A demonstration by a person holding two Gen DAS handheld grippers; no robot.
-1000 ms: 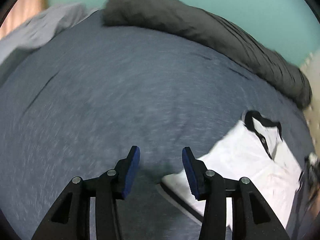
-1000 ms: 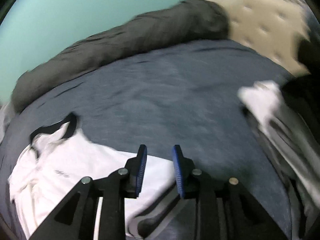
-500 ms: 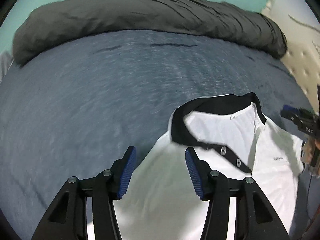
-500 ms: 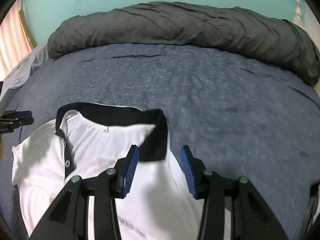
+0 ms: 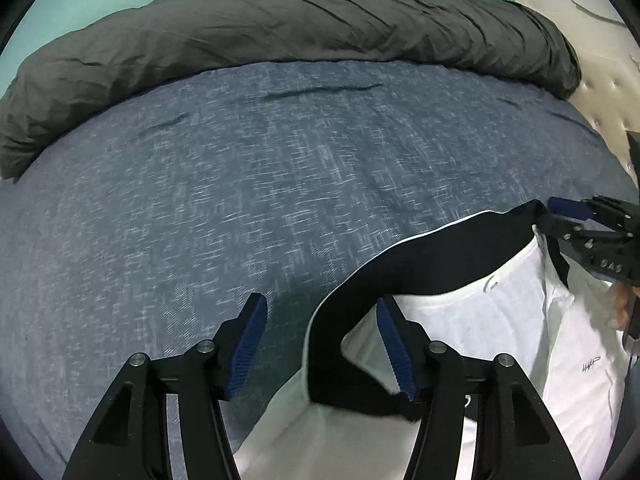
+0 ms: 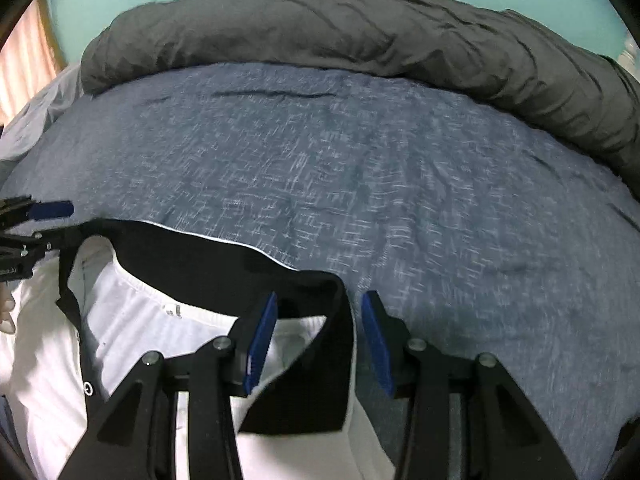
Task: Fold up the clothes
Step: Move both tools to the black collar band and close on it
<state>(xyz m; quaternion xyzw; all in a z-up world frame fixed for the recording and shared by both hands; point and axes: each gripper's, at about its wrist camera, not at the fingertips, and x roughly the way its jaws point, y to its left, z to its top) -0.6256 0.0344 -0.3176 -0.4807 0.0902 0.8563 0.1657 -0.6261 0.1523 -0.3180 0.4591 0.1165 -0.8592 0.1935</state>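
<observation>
Shirt [image 5: 500, 320] — white, black collar, flat on bed; left tool [image 5: 320, 344] opening, right tool [image 6: 316, 344] unclenched, astride collar.

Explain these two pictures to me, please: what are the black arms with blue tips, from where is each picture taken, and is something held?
There is no robot. A person holds one hand tool, a claw with two fingers and blue pads, in each hand. Each claw carries a wide-angle camera that looks along its fingers, so each picture shows its own claw at the bottom.

One picture is from the left claw, the other from the right claw. Each also shows the other claw at its edge.

Below lies a white shirt with a black collar, on a blue bed cover. A grey duvet lies behind.

Nothing is held yet. The left claw is opening, the right is open; each has one collar end between its pads.
</observation>
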